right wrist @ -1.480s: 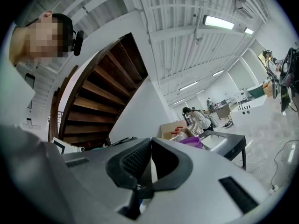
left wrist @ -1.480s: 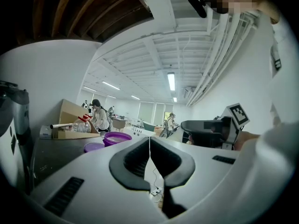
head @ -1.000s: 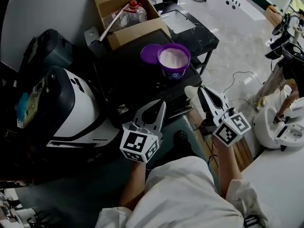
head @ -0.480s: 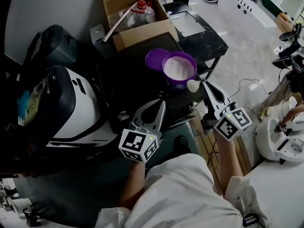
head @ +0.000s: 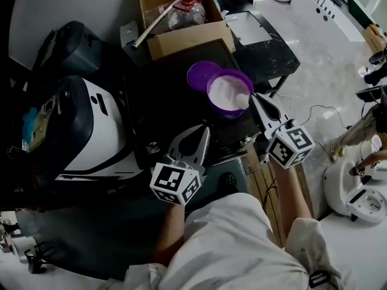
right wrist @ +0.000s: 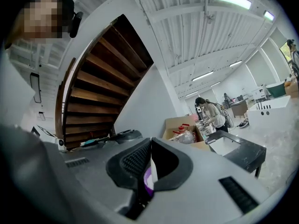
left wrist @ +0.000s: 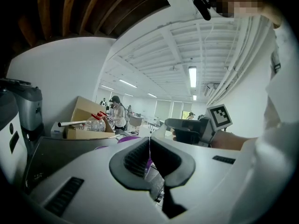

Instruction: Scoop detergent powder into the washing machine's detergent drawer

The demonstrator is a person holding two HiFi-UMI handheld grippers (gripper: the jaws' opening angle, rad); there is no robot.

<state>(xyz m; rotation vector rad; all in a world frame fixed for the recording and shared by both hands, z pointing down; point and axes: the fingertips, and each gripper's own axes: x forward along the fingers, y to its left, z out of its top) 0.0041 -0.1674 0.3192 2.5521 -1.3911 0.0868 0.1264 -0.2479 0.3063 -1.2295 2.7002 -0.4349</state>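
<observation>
A purple tub [head: 225, 109] of white detergent powder stands open on a black top, its purple lid [head: 199, 75] lying just behind it. My right gripper [head: 254, 99] is shut on the handle of a white scoop [head: 242, 100], whose bowl sits over the powder at the tub's right rim. In the right gripper view a thin white handle [right wrist: 152, 171] shows between the closed jaws, with purple [right wrist: 147, 182] below. My left gripper [head: 205, 132] hangs shut and empty in front of the black top, short of the tub. The detergent drawer I cannot make out.
A cardboard box [head: 195, 40] holding a clear bottle [head: 186, 14] stands behind the tub. A white-and-black machine [head: 100, 128] sits at the left. A dark marble-topped table [head: 272, 41] lies to the right, cables run on the floor, and a person [right wrist: 212, 113] stands far off.
My right gripper carried the scoop up and left, from beside the tub's front right to over the powder. The left gripper held still.
</observation>
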